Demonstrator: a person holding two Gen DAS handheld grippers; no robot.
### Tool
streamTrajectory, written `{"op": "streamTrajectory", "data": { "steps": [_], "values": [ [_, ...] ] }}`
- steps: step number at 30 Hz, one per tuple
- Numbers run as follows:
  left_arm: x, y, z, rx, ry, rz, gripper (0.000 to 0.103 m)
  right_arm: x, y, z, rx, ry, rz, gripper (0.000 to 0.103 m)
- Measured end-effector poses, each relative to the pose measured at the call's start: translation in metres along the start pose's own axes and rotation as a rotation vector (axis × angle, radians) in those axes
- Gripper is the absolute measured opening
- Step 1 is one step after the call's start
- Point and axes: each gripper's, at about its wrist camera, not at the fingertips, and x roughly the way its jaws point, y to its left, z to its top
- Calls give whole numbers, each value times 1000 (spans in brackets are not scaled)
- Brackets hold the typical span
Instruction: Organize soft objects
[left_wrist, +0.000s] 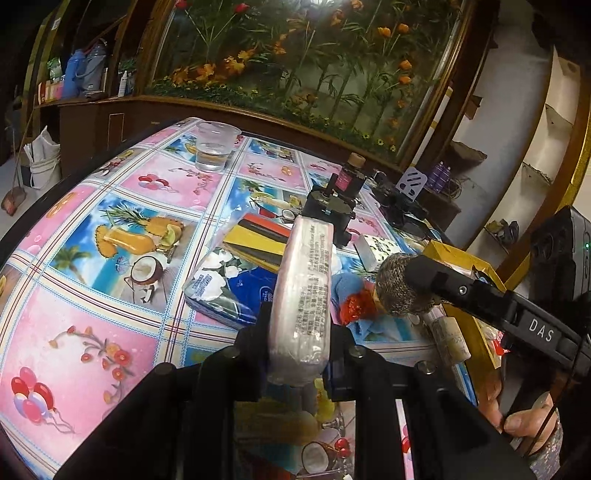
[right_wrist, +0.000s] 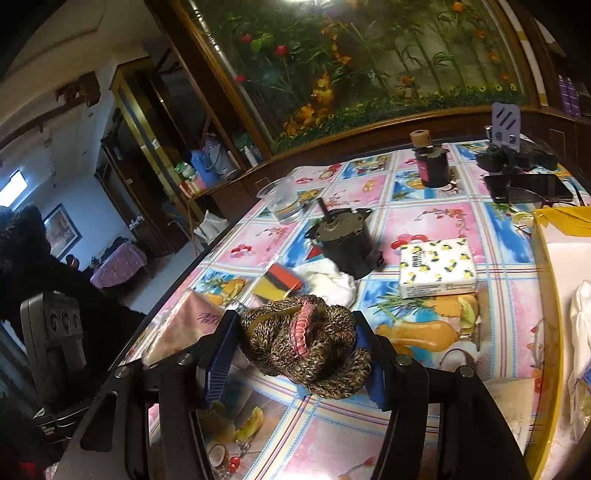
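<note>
Left claw (left_wrist: 297, 325) pinches a pink tissue pack (left_wrist: 304, 280); right claw (right_wrist: 295, 350) pinches knitwear (right_wrist: 310, 343), perhaps a glove, with a lemon pack (right_wrist: 436, 267) ahead.

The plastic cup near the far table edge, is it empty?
No, the plastic cup holds clear water in its lower part, standing upright on the table.

A: The tabletop (left_wrist: 92, 236) wears a glossy printed oilcloth, smooth and shiny. The pink tissue pack (left_wrist: 301, 291) is in crinkly clear plastic film.

B: The bundle (right_wrist: 310, 343) is coarse knitted yarn, brown-flecked and rough, with a pink braided strip. The claw (right_wrist: 295, 354) arms look matt black plastic with ribbed blue pads (right_wrist: 218, 365). The cup (right_wrist: 280, 199) is thin clear plastic, the motor (right_wrist: 347, 240) dull dark metal
</note>
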Motion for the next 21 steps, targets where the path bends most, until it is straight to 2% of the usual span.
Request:
{"op": "streamTrajectory", "data": {
  "steps": [3,21],
  "values": [
    [0,0,-1,0,0,4,21,-6,3,-1,-25,-10,2,65],
    [-2,2,-2,1,-5,12,21,-12,-6,-2,14,-27,14,65]
  ]
}}
